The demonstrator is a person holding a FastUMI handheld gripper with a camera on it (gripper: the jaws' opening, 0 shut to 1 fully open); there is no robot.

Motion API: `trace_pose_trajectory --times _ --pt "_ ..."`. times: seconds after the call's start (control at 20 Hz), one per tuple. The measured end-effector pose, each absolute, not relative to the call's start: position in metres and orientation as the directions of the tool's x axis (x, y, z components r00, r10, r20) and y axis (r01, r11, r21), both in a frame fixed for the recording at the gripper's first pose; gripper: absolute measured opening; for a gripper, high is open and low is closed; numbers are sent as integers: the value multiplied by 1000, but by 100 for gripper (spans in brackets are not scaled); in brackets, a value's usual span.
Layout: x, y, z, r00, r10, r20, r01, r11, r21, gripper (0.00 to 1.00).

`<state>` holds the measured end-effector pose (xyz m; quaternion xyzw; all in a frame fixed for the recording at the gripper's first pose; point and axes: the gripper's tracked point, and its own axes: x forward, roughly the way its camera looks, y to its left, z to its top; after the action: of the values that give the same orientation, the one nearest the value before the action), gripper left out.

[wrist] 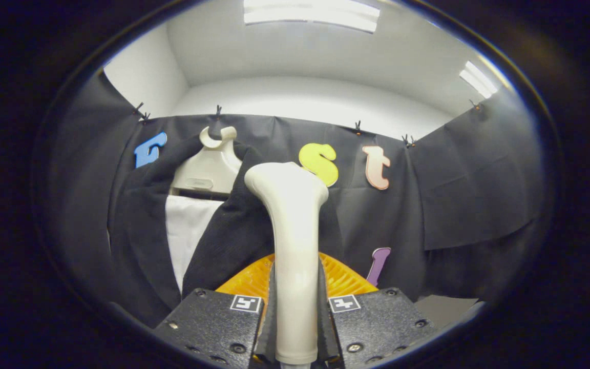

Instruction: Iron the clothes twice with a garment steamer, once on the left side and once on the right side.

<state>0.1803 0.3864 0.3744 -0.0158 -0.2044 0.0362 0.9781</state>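
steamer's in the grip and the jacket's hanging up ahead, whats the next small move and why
Probably carry the garment steamer forward and a little left, toward the dark jacket. The gripper is shut on the steamer's handle, with both fingers pressing it, and its head stands upright. The jacket hangs on a pale hanger beyond the fingers, left of the steamer, so the head likely isn't on the fabric yet.

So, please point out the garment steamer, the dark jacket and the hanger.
garment steamer [295,246], gripper view, on its handle between the jaws
dark jacket [233,241], gripper view, on its lapel
hanger [208,171], gripper view, on its neck
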Motion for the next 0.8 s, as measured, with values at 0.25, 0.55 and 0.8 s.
trace_pose_trajectory --times 0.25,0.55,0.8 --pt "180 384 343 921 88 379 -63 995 -78 35" --pt "174 385 303 935 111 338 -72 989 -127 35" --pt "168 385 264 951 124 285 -85 986 -146 35"
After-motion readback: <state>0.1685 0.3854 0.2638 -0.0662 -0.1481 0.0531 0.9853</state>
